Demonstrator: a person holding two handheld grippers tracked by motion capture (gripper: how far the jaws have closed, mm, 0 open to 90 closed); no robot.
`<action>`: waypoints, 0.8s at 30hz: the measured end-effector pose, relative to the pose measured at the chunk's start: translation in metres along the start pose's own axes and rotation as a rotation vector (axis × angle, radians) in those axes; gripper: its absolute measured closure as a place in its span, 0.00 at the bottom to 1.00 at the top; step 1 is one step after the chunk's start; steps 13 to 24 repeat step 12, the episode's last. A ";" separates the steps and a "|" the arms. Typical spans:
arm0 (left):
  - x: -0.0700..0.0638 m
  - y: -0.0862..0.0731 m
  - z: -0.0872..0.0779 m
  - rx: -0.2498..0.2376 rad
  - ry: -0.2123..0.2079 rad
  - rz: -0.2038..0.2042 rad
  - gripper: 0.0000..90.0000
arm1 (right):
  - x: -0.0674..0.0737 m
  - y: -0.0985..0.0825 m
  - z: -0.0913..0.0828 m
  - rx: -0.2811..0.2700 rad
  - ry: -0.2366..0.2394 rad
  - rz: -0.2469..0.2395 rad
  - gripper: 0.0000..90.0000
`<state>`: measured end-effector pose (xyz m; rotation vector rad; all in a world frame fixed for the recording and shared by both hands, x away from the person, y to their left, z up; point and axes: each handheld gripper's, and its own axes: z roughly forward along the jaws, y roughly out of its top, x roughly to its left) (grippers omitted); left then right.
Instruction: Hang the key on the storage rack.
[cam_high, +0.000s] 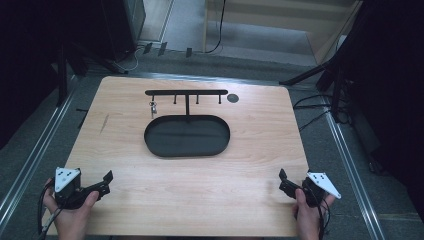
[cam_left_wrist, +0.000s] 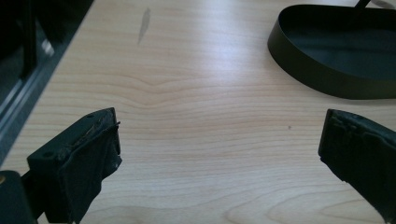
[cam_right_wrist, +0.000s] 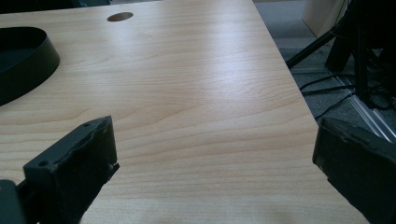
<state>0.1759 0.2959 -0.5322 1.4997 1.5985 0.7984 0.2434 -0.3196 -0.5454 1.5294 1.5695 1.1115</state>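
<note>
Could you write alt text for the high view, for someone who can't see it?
A person's hands hold the left gripper and right gripper, both open, at the near corners of a wooden table. Mid-table stands a black oval tray with a hook rack; a small metal item hangs from its left hook.

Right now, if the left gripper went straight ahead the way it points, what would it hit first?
Probably nothing soon: the left gripper, open, points over bare table. The black tray lies to the right of that line, so it would likely pass it, though depth is hard to judge.
</note>
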 end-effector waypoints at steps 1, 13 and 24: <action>0.002 -0.003 0.000 -0.009 0.001 0.000 0.00 | 0.000 0.000 0.000 0.000 0.000 0.001 0.00; 0.019 -0.016 -0.001 -0.095 -0.045 -0.134 0.00 | 0.002 0.000 0.000 0.003 -0.006 -0.013 0.00; 0.019 -0.016 -0.001 -0.095 -0.045 -0.134 0.00 | 0.002 0.000 0.000 0.003 -0.006 -0.013 0.00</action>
